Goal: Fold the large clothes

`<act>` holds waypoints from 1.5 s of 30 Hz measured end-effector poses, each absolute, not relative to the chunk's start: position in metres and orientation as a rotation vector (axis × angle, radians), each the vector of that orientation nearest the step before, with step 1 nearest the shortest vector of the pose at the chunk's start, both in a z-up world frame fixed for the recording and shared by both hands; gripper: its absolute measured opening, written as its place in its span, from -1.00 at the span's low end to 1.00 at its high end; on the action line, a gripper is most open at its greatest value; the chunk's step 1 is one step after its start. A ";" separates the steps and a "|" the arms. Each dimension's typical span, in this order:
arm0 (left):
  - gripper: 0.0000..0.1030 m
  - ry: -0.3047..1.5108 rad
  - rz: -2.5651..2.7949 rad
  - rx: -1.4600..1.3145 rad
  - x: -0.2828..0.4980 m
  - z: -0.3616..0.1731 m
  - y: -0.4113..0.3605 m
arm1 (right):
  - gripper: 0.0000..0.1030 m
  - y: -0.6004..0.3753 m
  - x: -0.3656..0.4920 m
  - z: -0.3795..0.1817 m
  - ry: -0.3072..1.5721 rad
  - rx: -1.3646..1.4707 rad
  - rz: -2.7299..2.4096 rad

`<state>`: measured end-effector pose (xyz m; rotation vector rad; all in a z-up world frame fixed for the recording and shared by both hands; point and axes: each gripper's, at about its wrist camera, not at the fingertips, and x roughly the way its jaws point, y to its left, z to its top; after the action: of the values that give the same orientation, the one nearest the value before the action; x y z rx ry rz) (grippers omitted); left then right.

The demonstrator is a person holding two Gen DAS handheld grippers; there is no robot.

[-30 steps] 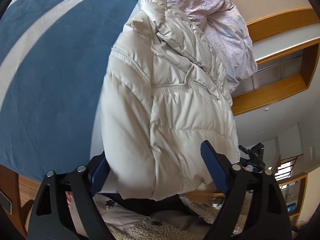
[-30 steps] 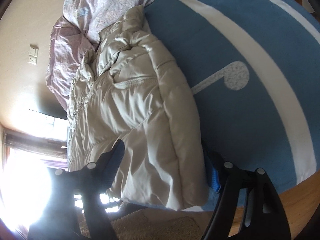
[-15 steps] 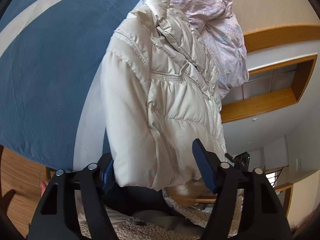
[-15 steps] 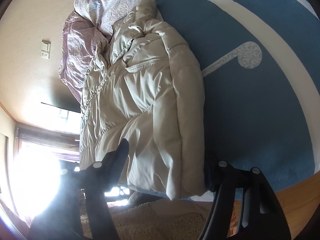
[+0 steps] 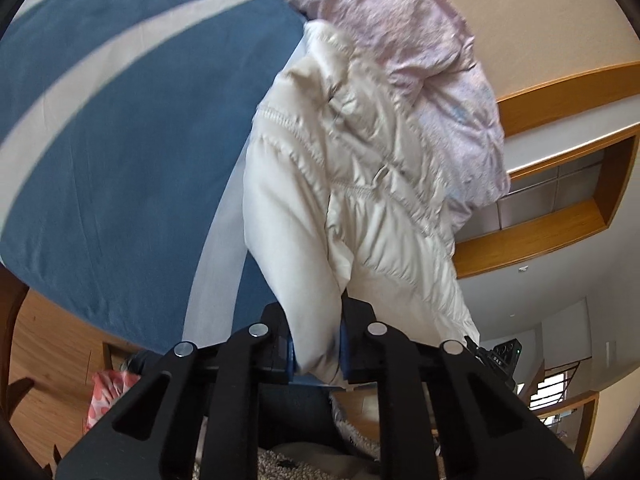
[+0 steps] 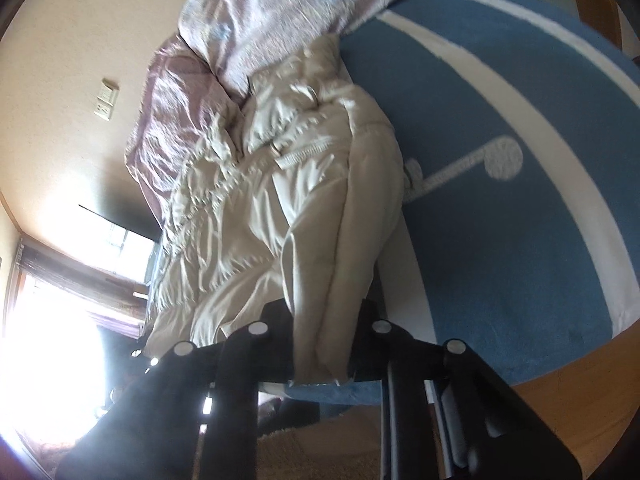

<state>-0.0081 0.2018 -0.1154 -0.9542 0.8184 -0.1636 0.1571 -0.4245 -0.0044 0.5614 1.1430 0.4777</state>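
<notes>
A cream puffer jacket [image 5: 360,200] lies on a blue bedspread with white stripes [image 5: 120,140]. Its near hem hangs over the bed's edge toward me. My left gripper [image 5: 316,344] is shut on the hem at one corner, the fabric bunched between the blue pads. In the right wrist view the jacket [image 6: 280,200] stretches away across the bedspread [image 6: 500,260]. My right gripper [image 6: 324,344] is shut on the hem's other corner, the folded edge pinched between its fingers.
A crumpled pink-lilac duvet [image 5: 420,60] lies at the far end of the bed, against the jacket's collar; it also shows in the right wrist view [image 6: 280,28]. Wooden shelving [image 5: 560,208] is on the wall. A bright window [image 6: 52,340] glares. Wood floor and a shaggy rug lie below.
Both grippers were open around the jacket's hem and have closed on it. The fabric now bunches between the fingers and the hem is pulled narrower.
</notes>
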 end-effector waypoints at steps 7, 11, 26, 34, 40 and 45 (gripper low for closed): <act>-0.75 0.706 -0.185 -0.926 -0.014 -0.088 0.203 | -0.70 -0.426 0.148 0.025 0.970 0.566 0.492; -0.75 0.657 -0.201 -0.921 -0.009 -0.073 0.209 | -0.71 -0.424 0.153 0.041 0.895 0.580 0.495; -0.75 0.429 -0.178 -0.825 0.093 0.035 0.229 | -0.70 -0.364 0.239 0.120 0.557 0.523 0.424; -0.75 0.429 -0.106 -0.842 0.171 0.053 0.248 | -0.68 -0.321 0.324 0.120 0.502 0.481 0.339; -0.74 0.442 -0.024 -0.876 0.233 0.035 0.261 | -0.66 -0.284 0.393 0.089 0.547 0.381 0.184; -0.72 0.486 0.066 -0.831 0.278 0.011 0.262 | -0.62 -0.257 0.435 0.044 0.615 0.266 0.038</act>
<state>0.2785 0.2615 0.0110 -0.8313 0.4861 0.0658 0.4355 -0.2570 0.0444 0.2658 0.6149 0.0379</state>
